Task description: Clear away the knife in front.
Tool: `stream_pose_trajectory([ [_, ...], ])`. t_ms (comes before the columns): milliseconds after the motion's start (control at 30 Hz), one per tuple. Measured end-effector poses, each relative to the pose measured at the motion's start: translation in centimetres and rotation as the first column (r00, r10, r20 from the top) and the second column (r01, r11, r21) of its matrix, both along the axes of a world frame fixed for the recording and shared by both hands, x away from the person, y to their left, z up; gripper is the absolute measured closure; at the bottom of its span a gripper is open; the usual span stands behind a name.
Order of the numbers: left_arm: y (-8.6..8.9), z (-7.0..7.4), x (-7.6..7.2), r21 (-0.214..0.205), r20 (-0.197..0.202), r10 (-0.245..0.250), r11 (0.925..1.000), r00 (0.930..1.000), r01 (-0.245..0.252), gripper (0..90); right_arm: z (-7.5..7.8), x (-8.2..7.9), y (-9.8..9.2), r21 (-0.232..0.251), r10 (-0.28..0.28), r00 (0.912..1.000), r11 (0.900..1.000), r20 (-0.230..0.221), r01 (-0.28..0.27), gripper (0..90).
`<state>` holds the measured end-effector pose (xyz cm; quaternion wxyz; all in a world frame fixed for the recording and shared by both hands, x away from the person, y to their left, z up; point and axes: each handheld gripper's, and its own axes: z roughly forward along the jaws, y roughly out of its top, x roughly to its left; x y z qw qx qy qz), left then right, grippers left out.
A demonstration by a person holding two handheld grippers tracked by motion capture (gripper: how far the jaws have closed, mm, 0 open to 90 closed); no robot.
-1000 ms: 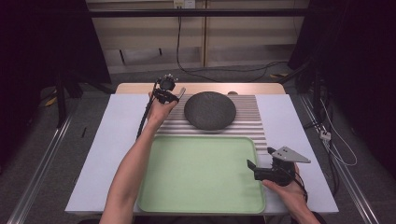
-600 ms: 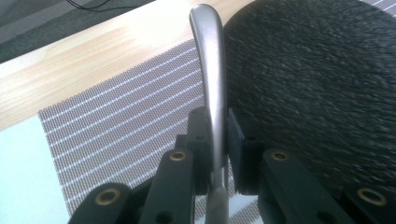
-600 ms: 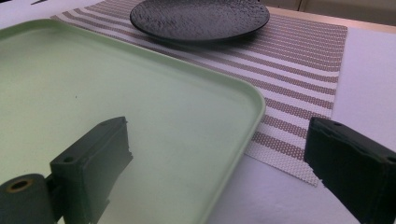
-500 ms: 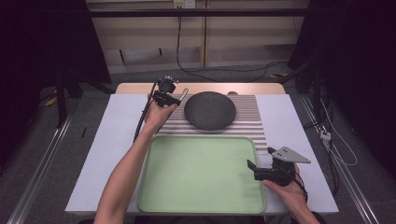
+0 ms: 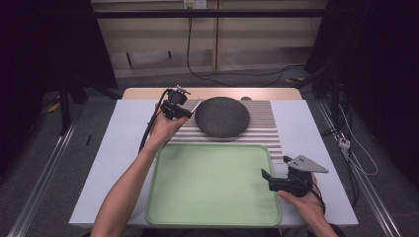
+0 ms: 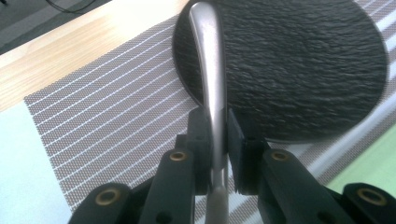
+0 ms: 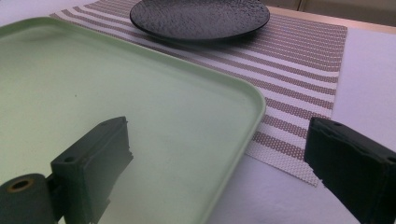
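My left gripper (image 5: 190, 109) is shut on a silver metal utensil handle (image 6: 208, 70), held above the left edge of a round dark slate plate (image 5: 222, 116). In the left gripper view the handle runs up between the jaws and over the plate (image 6: 303, 65); the utensil's working end is hidden. My right gripper (image 5: 266, 178) stands open over the right rim of a pale green tray (image 5: 212, 182). In the right gripper view its jaws straddle the tray's right edge (image 7: 254, 112), with nothing between them, and the plate (image 7: 201, 18) lies beyond.
A brown-and-white striped placemat (image 5: 262, 123) lies under the plate, behind the tray. A white sheet (image 5: 118, 148) covers the table, and a wooden strip (image 5: 143, 94) shows along the far edge. Cables trail on the floor beyond.
The left gripper with the utensil has shifted slightly toward the plate. The right gripper has stayed in place.
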<state>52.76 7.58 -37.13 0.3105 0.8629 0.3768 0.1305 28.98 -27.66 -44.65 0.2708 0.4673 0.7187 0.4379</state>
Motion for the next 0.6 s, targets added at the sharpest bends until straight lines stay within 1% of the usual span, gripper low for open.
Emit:
stream_pose_trajectory([
  [100, 0.2, 0.3, -0.6, -0.005, 0.011, -0.006, 1.0000, 0.9999, 0.006, 79.8, 0.0, 0.0, 0.0, 0.000, -0.001, 1.0000, 1.0000, 0.000, 0.001, 6.8],
  [167, 0.5, 0.3, -1.0, -0.015, 0.009, -0.009, 0.9998, 0.9999, 0.010, 79.7, 0.0, 0.0, 0.0, -0.001, 0.000, 1.0000, 1.0000, 0.001, 0.000, 6.8],
  [300, 0.6, 0.0, -2.0, -0.011, 0.005, -0.022, 0.9997, 0.9997, 0.022, 79.7, 0.0, 0.0, 0.0, 0.000, -0.001, 1.0000, 1.0000, -0.002, 0.001, 6.8],
  [333, 0.6, -0.1, -2.2, -0.001, 0.004, -0.026, 0.9997, 0.9996, 0.026, 79.8, 0.0, 0.0, 0.0, 0.000, -0.001, 1.0000, 1.0000, -0.002, 0.001, 6.8],
  [400, 0.7, -0.3, -2.5, 0.002, 0.000, -0.031, 0.9995, 0.9995, 0.031, 79.7, 0.0, 0.0, 0.0, 0.000, -0.001, 1.0000, 1.0000, -0.003, 0.001, 6.8],
  [467, 0.7, -0.3, -2.9, 0.006, 0.004, -0.031, 0.9995, 0.9995, 0.031, 79.8, 0.0, 0.0, 0.0, 0.000, 0.000, 1.0000, 1.0000, -0.003, 0.000, 6.8],
  [500, 0.7, -0.3, -3.1, 0.001, 0.000, -0.032, 0.9995, 0.9995, 0.032, 79.8, 0.0, 0.0, 0.0, 0.001, 0.000, 1.0000, 1.0000, -0.004, 0.000, 6.8],
  [533, 0.6, -0.2, -3.5, 0.006, -0.002, -0.039, 0.9992, 0.9992, 0.039, 79.8, 0.0, 0.1, 0.0, 0.000, 0.001, 1.0000, 1.0000, -0.002, -0.001, 6.8],
  [600, 0.6, -0.1, -3.7, 0.008, 0.000, -0.041, 0.9991, 0.9992, 0.041, 79.8, 0.0, 0.1, 0.0, -0.003, 0.002, 1.0000, 1.0000, -0.002, -0.002, 6.8],
])
